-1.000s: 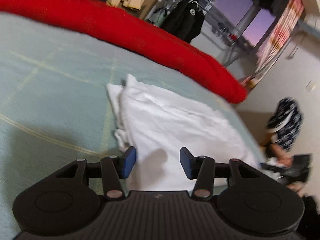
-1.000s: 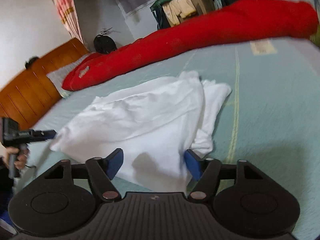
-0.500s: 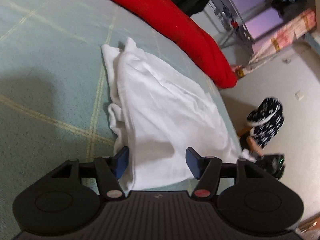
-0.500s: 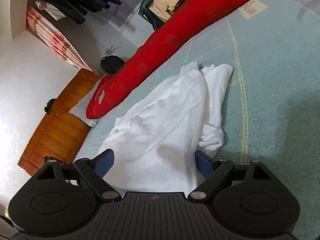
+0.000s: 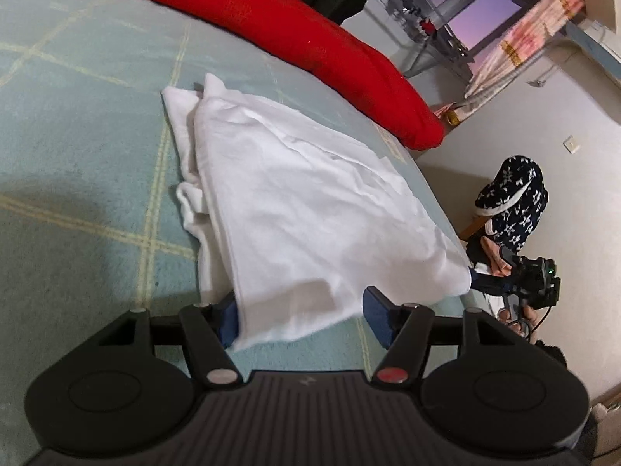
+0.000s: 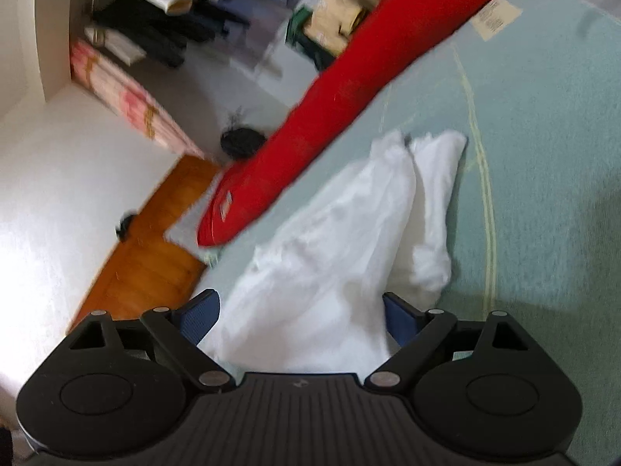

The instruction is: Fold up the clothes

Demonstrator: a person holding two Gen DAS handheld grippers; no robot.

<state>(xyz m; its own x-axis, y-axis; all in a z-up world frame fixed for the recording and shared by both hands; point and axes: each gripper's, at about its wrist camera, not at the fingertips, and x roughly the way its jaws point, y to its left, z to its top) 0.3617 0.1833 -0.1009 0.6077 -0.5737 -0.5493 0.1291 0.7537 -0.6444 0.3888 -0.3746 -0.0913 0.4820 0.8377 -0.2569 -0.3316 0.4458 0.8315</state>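
- On the pale green bedcover [image 5: 77, 163], one white garment [image 5: 302, 209] lies loosely doubled over, long axis running away from both cameras; a narrower under-layer sticks out along one side.
- Left gripper [image 5: 300, 318]: jaws spread wide, blue pads either side of the garment's near corner. Left pad is at the cloth edge, partly covered by it; right pad stands just clear of the hem. Nothing clamped.
- Right gripper [image 6: 299, 316]: jaws equally wide, the garment's near end lying between the two blue pads. Frame is motion-blurred; cannot tell whether either pad touches cloth. No grip on it.
- In the left view, the right gripper shows at the garment's far corner, tip at the cloth, with a hand [image 5: 522, 312] behind it.
- One long red quilt roll [image 5: 302, 35] lies along the far side of the bed, apart from the garment.
- Beyond: wooden headboard [image 6: 147, 256], clothes rack with dark garments [image 6: 155, 35], cardboard boxes [image 6: 337, 19], one window at dusk [image 5: 481, 11].
- Containers: box contents can't be made out.
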